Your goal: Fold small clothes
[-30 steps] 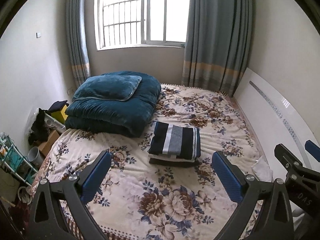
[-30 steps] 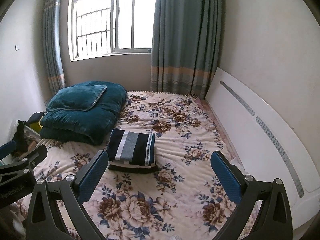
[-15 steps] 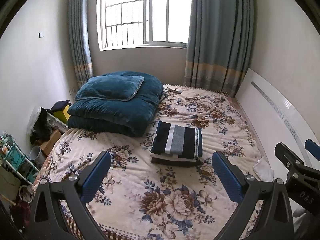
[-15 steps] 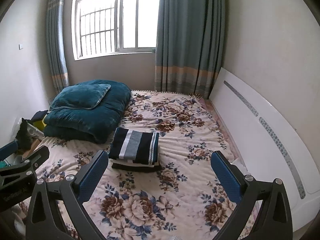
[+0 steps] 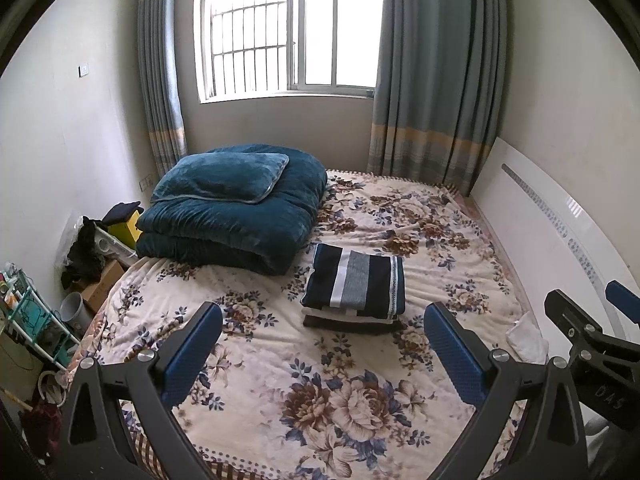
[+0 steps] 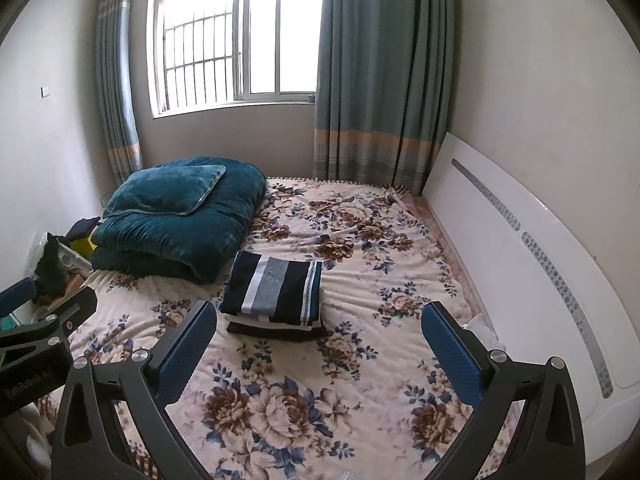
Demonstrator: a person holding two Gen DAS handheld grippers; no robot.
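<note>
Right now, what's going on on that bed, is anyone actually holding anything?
Nothing is held. The left gripper and right gripper both hang open and empty above the floral bedspread. A stack of folded clothes, topped by a navy, grey and white striped garment, lies mid-bed beside the folded teal quilt with its pillow. A crumpled white cloth lies by the white headboard.

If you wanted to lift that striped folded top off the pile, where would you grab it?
Probably by its near edge, coming in low from the front. The striped top lies flat on the pile, and that edge overhangs toward the open tongs, left and right, so one finger could slip under.
</note>
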